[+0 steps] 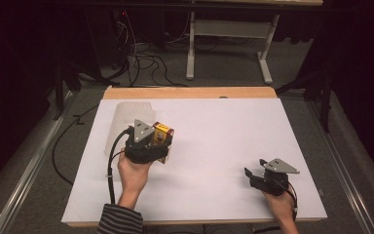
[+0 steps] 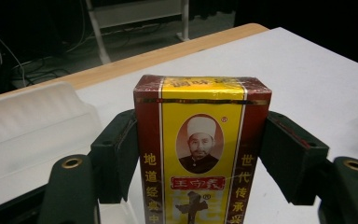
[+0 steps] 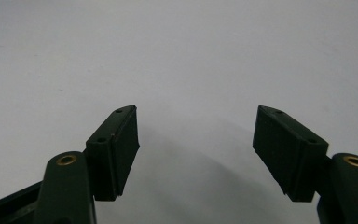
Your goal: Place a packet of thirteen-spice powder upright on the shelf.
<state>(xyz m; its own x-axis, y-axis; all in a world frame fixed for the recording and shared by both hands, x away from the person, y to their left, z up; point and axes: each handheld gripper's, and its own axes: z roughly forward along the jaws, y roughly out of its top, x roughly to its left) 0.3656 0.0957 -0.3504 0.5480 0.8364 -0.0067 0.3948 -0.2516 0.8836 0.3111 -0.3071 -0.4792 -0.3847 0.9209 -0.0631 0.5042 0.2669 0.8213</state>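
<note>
A red and yellow box (image 2: pixel 200 149) printed with a portrait and Chinese characters stands upright between the jaws of my left gripper (image 2: pixel 198 154), which is shut on its two sides. From above, that box (image 1: pixel 162 132) and the left gripper (image 1: pixel 146 144) sit at the left of the white table (image 1: pixel 214 146). My right gripper (image 1: pixel 254 175) rests low at the front right, open, with nothing between its fingers (image 3: pixel 116 144). In the right gripper view the right gripper (image 3: pixel 196 140) points at bare white tabletop.
A translucent white plastic container (image 1: pixel 126 124) lies just left of and behind the box; the same container (image 2: pixel 32 126) appears in the left gripper view. A wooden strip (image 1: pixel 190 92) edges the table's far side. Cables (image 1: pixel 141 58) and a desk frame (image 1: pixel 229 44) are on the floor beyond.
</note>
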